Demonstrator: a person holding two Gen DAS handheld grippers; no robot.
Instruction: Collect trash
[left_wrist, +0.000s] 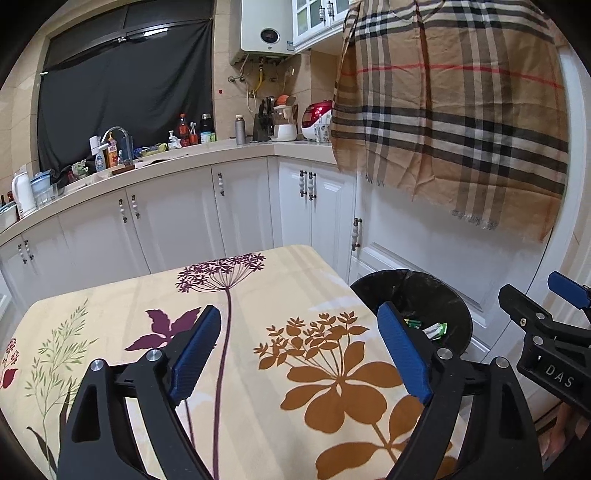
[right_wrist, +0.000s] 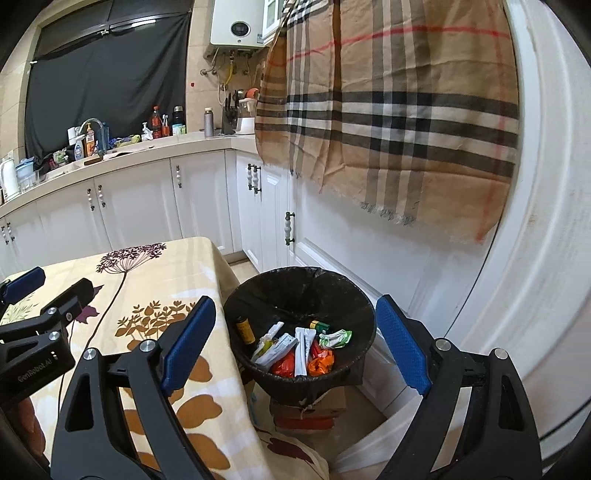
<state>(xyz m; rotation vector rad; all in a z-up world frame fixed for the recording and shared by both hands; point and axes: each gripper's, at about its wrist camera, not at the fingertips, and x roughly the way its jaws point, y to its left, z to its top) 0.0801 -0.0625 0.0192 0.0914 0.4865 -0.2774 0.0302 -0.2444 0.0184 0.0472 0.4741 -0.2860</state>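
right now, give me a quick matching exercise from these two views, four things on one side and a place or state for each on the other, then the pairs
Things:
1. trash bin
2. wrappers
3. left gripper
4. plaid cloth

Places or states:
A. hanging over the white cabinets
B. lying inside the black liner
C. on the floor beside the table
D. open and empty over the floral tablecloth

Pairs: 1-C, 2-B, 3-D, 4-A

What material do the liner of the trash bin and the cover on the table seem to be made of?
Bin liner: apparently thin black plastic film, slightly glossy; it wrinkles and folds over the rim.
Table cover: probably printed woven fabric, matte, cream with a flower print; it drapes softly over the table's edge.
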